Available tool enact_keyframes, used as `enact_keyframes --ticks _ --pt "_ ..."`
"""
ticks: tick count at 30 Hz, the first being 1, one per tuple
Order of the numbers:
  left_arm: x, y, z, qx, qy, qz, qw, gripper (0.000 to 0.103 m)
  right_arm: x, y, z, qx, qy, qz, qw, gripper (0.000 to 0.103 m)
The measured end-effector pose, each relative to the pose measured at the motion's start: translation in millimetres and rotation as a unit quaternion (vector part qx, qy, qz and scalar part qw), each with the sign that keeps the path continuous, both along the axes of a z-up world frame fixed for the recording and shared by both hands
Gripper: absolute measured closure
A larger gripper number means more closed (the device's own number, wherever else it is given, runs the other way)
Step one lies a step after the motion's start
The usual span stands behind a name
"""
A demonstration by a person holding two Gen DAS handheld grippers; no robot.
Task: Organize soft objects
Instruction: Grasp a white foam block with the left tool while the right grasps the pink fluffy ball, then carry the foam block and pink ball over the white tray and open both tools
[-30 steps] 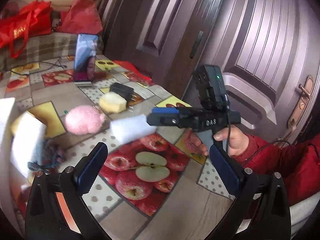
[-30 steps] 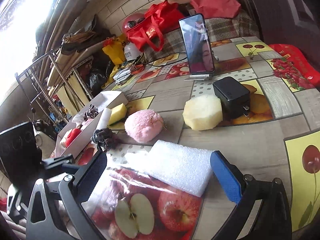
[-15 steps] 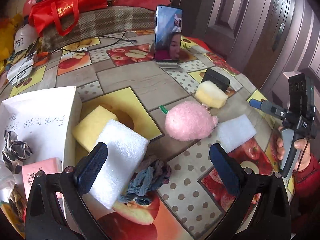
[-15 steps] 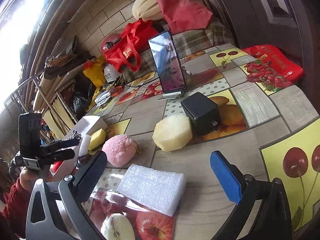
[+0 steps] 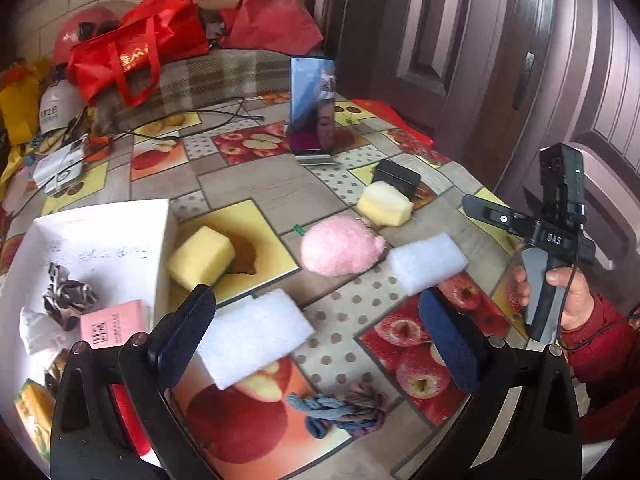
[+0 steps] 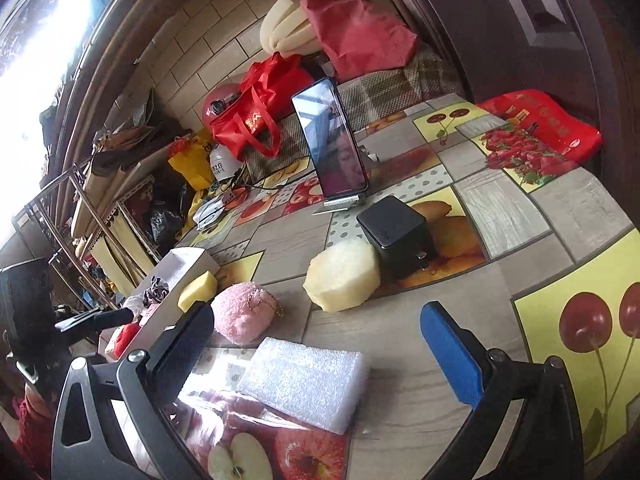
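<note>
My left gripper [image 5: 316,338] is open and empty above a white foam pad [image 5: 252,336] and a blue-grey hair tie [image 5: 340,410]. A white box [image 5: 100,236] at the left holds several soft things. A yellow sponge [image 5: 202,258], a pink plush ball [image 5: 340,250], a second white foam pad [image 5: 426,262] and a pale round sponge [image 5: 384,204] lie on the fruit-print table. My right gripper [image 6: 318,350] is open and empty over that second foam pad [image 6: 304,384]; the pink ball [image 6: 242,312] and pale sponge [image 6: 342,276] lie beyond it.
A phone on a stand [image 5: 312,108] and a black charger block [image 5: 398,176] sit further back. Red bags [image 5: 132,48], a helmet and cables crowd the table's far end. A brown door [image 5: 520,60] is at the right. Shelving [image 6: 100,208] stands at the left.
My left gripper has pulled back and turned right; the foam pad and hair tie now lie between its fingers. My right gripper moved closer to the second foam pad.
</note>
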State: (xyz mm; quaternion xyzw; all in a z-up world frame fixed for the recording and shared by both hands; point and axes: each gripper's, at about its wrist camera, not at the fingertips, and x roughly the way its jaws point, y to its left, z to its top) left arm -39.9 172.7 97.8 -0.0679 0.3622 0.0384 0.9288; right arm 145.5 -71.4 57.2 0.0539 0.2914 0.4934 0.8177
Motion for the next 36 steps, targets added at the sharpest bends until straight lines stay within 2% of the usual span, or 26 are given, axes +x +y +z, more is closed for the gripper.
enact_keyframes --ticks 2,4,7,9,10,12,14,15,16,17,18,21,23,25,27,29,31,33,36 --pt "2 11 -4 0.014 0.027 0.001 0.9995 0.0 -18 20 10 -0.032 -0.056 0.022 0.998 0.0" --pt "11 13 -16 0.03 0.057 -0.01 0.9979 0.0 -30 47 14 -0.066 -0.082 0.048 0.993 0.0" --pt "28 5 -45 0.067 0.106 -0.008 0.9921 0.0 -31 94 7 -0.127 -0.087 0.068 0.986 0.0" --pt "37 0 -62 0.103 0.133 -0.005 0.9856 0.0 -27 120 -2 -0.16 -0.08 0.076 0.981 0.0" --pt "40 0 -69 0.109 0.144 -0.011 0.9835 0.0 -25 131 -6 -0.171 -0.072 0.08 0.979 0.0" --pt "44 3 -79 0.108 0.161 -0.017 0.981 0.0 -23 146 -15 -0.191 -0.06 0.091 0.975 0.003" --pt "50 8 -84 0.104 0.172 -0.014 0.9794 0.0 -24 156 -25 -0.21 -0.055 0.093 0.972 0.013" --pt "53 11 -87 0.1 0.178 -0.011 0.9788 0.0 -24 160 -30 -0.216 -0.049 0.097 0.97 0.015" --pt "56 13 -89 0.095 0.183 -0.009 0.9784 0.002 -23 161 -33 -0.219 -0.044 0.1 0.97 0.023" --pt "58 13 -90 0.089 0.185 -0.01 0.9786 0.006 -22 161 -37 -0.222 -0.039 0.1 0.969 0.034" --pt "58 14 -89 0.081 0.18 -0.01 0.9802 0.013 -22 158 -37 -0.217 -0.036 0.1 0.97 0.034" --pt "53 9 -85 0.078 0.17 -0.022 0.9821 0.023 -23 141 -27 -0.192 -0.044 0.091 0.976 0.038" --pt "47 7 -79 0.07 0.148 -0.017 0.9863 0.028 -23 127 -15 -0.159 -0.046 0.077 0.983 0.038" --pt "41 8 -66 0.043 0.112 -0.005 0.9928 0.035 -22 107 -2 -0.118 -0.047 0.054 0.99 0.038" --pt "32 10 -46 0.015 0.054 0.002 0.9984 0.036 -22 84 13 -0.068 -0.052 0.031 0.996 0.038" --pt "24 9 -24 -0.004 -0.001 0.011 0.9999 0.036 -24 63 26 -0.019 -0.06 0.008 0.998 0.038" --pt "18 6 -4 -0.022 -0.049 0.015 0.9984 0.036 -26 43 38 0.02 -0.067 -0.012 0.997 0.038" --pt "10 1 19 -0.036 -0.113 0.015 0.9928 0.036 -29 23 49 0.064 -0.075 -0.038 0.994 0.038" --pt "-3 -6 54 -0.05 -0.213 0.019 0.9757 0.036 -39 1 71 0.112 -0.115 -0.088 0.983 0.038"
